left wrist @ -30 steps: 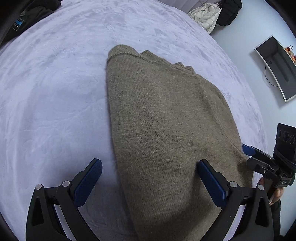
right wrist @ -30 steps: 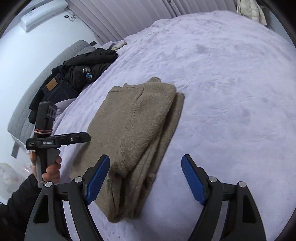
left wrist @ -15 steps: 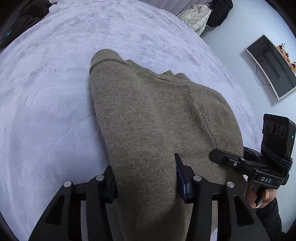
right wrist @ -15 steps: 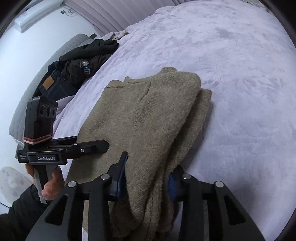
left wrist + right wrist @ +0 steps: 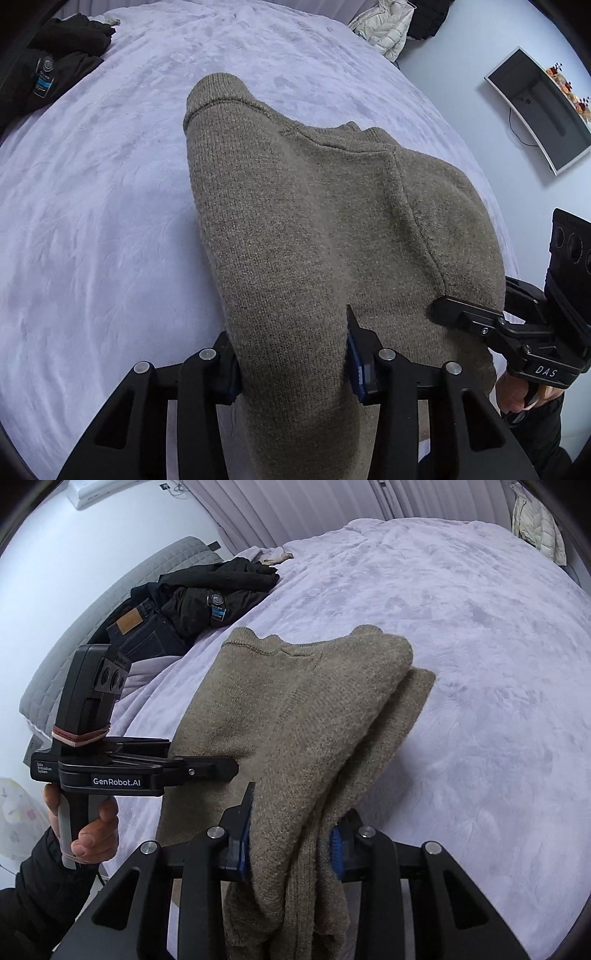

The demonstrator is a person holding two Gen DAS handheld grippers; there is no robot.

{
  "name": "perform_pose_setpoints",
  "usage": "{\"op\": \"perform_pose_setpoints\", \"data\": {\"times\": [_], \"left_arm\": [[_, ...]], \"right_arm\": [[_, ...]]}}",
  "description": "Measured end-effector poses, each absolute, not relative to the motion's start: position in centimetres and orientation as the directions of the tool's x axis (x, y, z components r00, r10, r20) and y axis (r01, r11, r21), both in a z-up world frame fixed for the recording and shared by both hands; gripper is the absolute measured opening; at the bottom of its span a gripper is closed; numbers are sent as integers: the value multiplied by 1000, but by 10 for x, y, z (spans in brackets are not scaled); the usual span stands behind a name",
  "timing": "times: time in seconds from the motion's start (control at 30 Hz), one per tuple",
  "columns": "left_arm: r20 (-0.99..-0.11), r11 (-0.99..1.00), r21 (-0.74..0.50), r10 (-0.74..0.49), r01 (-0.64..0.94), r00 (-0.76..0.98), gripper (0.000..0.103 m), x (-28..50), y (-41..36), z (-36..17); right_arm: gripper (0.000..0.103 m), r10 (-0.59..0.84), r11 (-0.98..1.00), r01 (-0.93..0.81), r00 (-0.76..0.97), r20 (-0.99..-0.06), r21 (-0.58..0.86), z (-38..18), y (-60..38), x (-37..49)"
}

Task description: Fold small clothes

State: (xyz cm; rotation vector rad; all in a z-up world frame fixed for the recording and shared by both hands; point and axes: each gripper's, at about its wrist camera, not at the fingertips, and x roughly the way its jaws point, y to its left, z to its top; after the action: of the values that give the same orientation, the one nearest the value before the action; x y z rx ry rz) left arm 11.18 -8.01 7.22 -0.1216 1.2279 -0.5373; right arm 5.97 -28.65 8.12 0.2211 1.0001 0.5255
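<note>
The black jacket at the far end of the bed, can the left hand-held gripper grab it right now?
Probably not. The left hand-held gripper is shut on the sweater, so it is busy, and the black jacket lies far across the bed.

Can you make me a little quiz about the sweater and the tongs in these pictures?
1. True or false: both tongs are pinching the brown sweater.
2. Which one is it? The sweater lies on: A) a wooden table, B) a pale purple blanket, C) a green rug.
3. Fill in the missing word: the pile of dark clothes at the edge of the bed is not touching the sweater; it lies ____ from it.

Key
1. True. The left tongs and the right tongs are each shut on the near edge of the sweater.
2. B.
3. Apart.
</note>
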Motion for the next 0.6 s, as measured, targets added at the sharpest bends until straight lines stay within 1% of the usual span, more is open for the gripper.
{"op": "perform_pose_setpoints", "data": {"times": [0.2, 0.5, 0.6], "left_arm": [[-865, 874, -355, -442, 330, 239, 45, 64, -58, 75], [-866, 878, -380, -448, 293, 220, 45, 14, -28, 52], [-862, 872, -405, -465, 276, 203, 45, 14, -20, 38]], "right_arm": [[35, 536, 839, -356, 404, -741, 412, 85, -265, 9], [35, 557, 821, -365, 351, -752, 438, 64, -239, -35], [35, 558, 820, -366, 337, -758, 441, 55, -234, -42]]}}
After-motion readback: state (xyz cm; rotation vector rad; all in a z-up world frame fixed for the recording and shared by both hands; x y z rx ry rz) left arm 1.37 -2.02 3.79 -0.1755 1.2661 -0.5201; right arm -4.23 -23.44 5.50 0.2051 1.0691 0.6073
